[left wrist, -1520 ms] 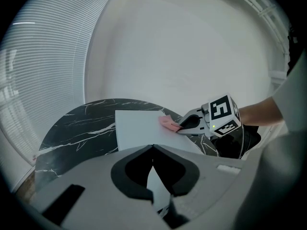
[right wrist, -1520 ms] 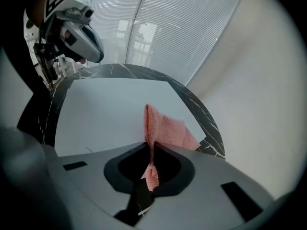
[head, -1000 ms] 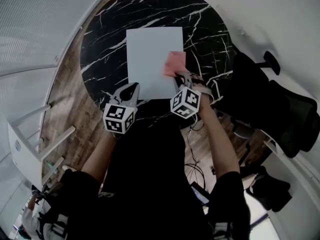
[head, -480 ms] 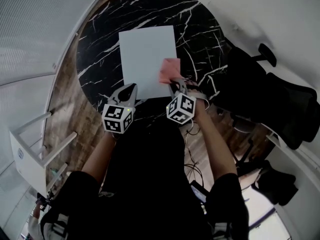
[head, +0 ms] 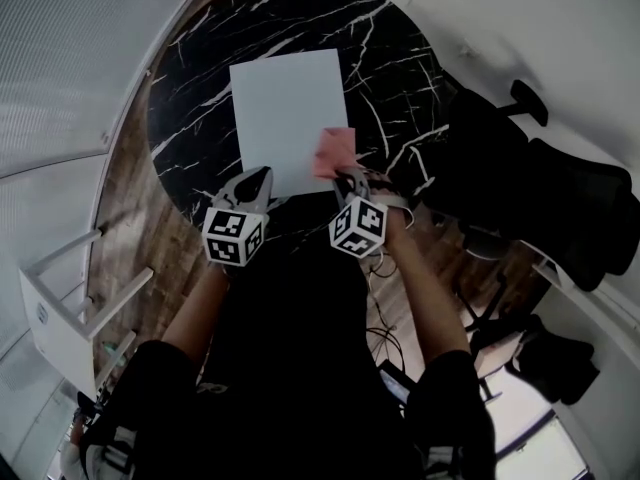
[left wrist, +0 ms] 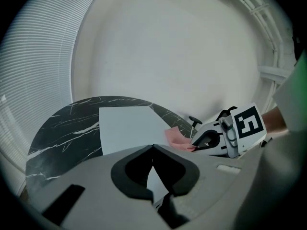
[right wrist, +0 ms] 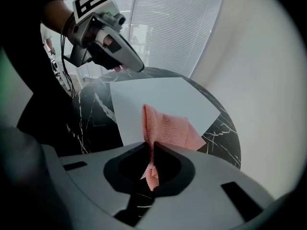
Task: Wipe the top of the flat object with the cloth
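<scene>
Change: compared with the frames a moment earlier, the pink knitted cloth (head: 335,151) is sliding along the right edge of the pale flat rectangular sheet (head: 285,108), coming toward the person and nearing the sheet's near right corner.
Meaning for the task: a wiping stroke is under way on the right strip only; the middle and left of the top are probably still waiting.
Right gripper (head: 350,176): it is clamping a fold of the cloth, with the rest trailing forward onto the sheet.
Left gripper (head: 256,180): it is sitting at the near left corner with its jaws together, apparently pinching a sliver of the sheet.
Sheet location: it is lying flat on the round black marble-patterned table (head: 190,128).
Long axis: it is running away from the person, with a short edge facing them.
</scene>
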`<action>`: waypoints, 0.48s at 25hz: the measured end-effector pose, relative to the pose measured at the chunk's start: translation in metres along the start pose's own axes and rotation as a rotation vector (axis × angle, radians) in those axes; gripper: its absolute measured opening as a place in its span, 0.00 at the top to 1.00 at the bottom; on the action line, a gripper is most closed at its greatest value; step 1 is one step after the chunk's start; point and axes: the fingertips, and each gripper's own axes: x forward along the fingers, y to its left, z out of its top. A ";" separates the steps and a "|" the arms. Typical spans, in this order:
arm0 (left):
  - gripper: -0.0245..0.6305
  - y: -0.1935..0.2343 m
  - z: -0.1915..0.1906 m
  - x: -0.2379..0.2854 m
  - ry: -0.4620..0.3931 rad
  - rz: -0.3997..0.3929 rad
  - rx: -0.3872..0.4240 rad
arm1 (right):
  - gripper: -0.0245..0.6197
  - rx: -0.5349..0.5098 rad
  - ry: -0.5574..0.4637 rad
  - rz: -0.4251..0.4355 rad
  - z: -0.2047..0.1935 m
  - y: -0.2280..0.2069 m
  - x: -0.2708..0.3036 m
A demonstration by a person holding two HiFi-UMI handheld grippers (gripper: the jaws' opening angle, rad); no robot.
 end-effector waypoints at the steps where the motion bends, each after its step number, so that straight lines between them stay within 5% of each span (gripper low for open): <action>1: 0.96 0.000 0.000 0.000 0.001 0.000 0.000 | 0.94 -0.001 0.001 0.003 0.000 0.002 -0.001; 12: 0.96 0.000 -0.003 -0.002 0.005 -0.005 -0.004 | 0.94 -0.006 0.021 0.034 -0.007 0.022 -0.008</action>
